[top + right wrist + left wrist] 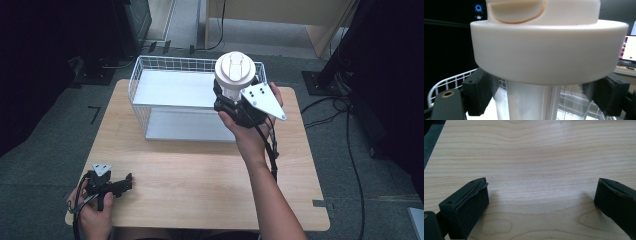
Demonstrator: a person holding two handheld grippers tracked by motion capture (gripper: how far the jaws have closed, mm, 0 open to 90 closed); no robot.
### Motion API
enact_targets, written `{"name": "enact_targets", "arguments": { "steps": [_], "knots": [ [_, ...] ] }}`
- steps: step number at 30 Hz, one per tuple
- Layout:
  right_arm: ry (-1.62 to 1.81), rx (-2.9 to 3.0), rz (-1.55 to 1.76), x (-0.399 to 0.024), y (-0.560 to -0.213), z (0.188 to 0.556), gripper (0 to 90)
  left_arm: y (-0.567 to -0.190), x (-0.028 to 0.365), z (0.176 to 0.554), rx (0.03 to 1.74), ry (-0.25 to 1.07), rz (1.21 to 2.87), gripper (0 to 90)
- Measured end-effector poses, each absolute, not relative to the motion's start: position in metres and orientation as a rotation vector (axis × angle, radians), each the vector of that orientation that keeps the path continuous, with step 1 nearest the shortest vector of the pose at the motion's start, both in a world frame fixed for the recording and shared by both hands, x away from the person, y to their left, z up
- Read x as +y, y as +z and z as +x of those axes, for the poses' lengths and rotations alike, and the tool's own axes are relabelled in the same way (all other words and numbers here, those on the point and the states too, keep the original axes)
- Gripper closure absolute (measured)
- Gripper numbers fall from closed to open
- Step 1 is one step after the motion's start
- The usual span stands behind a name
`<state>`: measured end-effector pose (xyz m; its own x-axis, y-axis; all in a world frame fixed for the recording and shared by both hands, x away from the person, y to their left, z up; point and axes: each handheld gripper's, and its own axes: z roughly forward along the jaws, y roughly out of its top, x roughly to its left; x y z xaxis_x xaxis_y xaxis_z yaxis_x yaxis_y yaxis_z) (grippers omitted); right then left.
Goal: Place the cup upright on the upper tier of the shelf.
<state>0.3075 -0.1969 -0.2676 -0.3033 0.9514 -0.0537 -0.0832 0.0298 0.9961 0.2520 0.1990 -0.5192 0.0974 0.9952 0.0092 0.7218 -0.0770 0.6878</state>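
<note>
The right gripper [231, 98] pinches the clear plastic bottle with a wide white cap [234, 71] just under that cap, its long axis upright, held above the near right corner of the white wire basket [150, 90]. The basket's open top lies directly behind, with free room inside. The left gripper [121, 183], jaws spread with nothing between them, rests far off on the pale wooden table [200, 175].

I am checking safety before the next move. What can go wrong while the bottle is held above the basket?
1. The right gripper clamps the clear bottle just under its wide white lid; the smooth body might slip.
2. The wire basket rim lies close below, so the bottle could catch on it when lowered.
</note>
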Motion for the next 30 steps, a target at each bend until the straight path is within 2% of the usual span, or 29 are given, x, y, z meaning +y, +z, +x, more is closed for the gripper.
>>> {"name": "enact_targets", "arguments": {
  "steps": [11,30],
  "knots": [
    [1.366,1.391,1.002,-0.186,-0.269,0.351,15.8,-0.519,0.199,0.252,1.677,0.678,1.856,0.0],
    [1.311,1.456,1.063,-0.165,-0.278,0.401,15.7,-0.519,0.199,0.252,1.677,0.677,1.858,0.0]
  ]
}}
